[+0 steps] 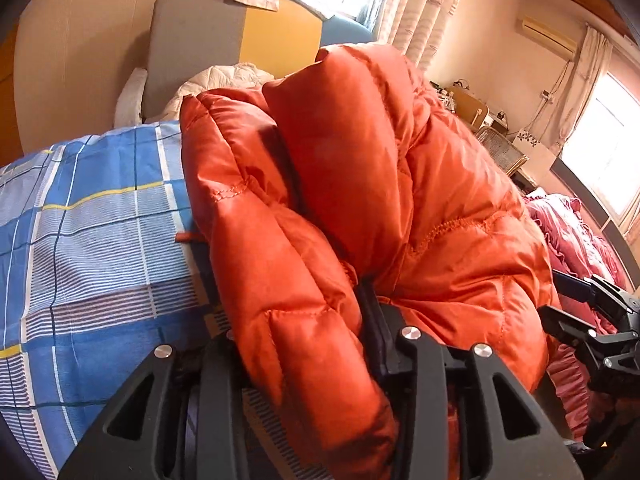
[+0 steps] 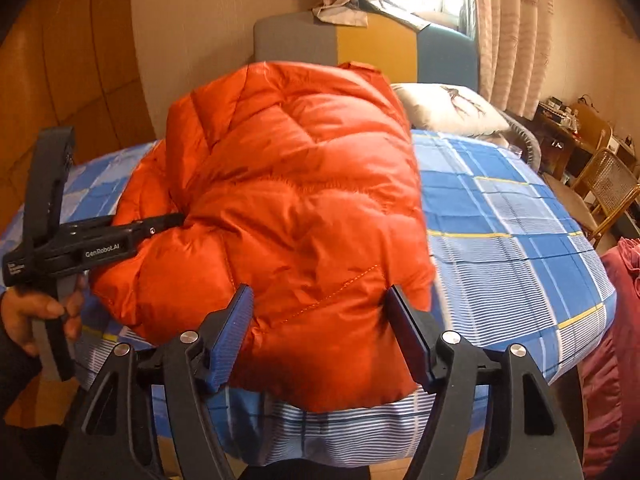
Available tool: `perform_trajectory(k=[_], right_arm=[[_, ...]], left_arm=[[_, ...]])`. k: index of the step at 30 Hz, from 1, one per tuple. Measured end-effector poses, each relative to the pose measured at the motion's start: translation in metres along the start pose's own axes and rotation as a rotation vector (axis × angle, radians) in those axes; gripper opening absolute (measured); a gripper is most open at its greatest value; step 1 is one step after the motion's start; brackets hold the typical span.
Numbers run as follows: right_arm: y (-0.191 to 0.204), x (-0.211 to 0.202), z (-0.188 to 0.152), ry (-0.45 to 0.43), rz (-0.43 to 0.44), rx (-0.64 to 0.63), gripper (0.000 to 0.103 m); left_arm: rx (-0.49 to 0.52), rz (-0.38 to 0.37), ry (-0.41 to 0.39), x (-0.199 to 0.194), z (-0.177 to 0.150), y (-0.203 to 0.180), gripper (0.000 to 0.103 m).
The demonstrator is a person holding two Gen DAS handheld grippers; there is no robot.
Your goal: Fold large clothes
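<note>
My left gripper (image 1: pixel 304 360) pinches the orange down jacket (image 2: pixel 288 200) on the bed (image 2: pixel 500 232); my right gripper (image 2: pixel 320 332) stands spread around its near edge — I'd close deep, past the slippery puff.

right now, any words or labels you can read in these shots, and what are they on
"GenRobot.AI": white print on the side of the left gripper, seen in the right wrist view.
A small white label at the rear of that tool's body: too small to read.
No readable text on the orange jacket, the plaid sheet or the pillow.
</note>
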State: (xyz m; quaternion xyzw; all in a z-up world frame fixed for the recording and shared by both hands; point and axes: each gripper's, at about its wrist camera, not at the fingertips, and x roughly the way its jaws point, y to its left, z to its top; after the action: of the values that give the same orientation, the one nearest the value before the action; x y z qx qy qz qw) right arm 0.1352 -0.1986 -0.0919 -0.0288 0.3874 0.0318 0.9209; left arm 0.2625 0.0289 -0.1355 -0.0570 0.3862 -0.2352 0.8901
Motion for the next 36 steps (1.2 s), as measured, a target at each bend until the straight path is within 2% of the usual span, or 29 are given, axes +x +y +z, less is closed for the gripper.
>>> perform_trajectory(k=[6,12,15,19,23,28,31,36], right_arm=[[0.009,0.028,-0.006,0.048,-0.029,-0.013,0.069],[0.009,0.024,-0.006,0.044,-0.047,0.017,0.069],[0.010,0.019,-0.007,0.038,-0.054,0.042,0.069],[0.010,0.013,-0.008,0.032,-0.063,0.071,0.069],[0.012,0.005,-0.009,0.031,-0.065,0.077,0.074],[0.017,-0.001,-0.010,0.021,-0.075,0.083,0.074],[0.017,-0.007,-0.010,0.013,-0.076,0.087,0.079],[0.023,-0.022,-0.008,-0.014,-0.074,0.078,0.079]], left_arm=[[-0.048,0.018,-0.001,0.012,-0.006,0.010,0.040],[-0.053,0.106,-0.014,0.002,-0.006,-0.002,0.046],[-0.053,0.144,-0.029,-0.009,-0.006,-0.010,0.047],[-0.059,0.201,-0.062,-0.027,-0.007,-0.019,0.056],[-0.044,0.218,-0.102,-0.046,-0.012,-0.032,0.063],[-0.012,0.239,-0.148,-0.071,-0.014,-0.051,0.065],[-0.011,0.251,-0.179,-0.086,-0.016,-0.059,0.068],[0.000,0.279,-0.226,-0.107,-0.021,-0.072,0.073]])
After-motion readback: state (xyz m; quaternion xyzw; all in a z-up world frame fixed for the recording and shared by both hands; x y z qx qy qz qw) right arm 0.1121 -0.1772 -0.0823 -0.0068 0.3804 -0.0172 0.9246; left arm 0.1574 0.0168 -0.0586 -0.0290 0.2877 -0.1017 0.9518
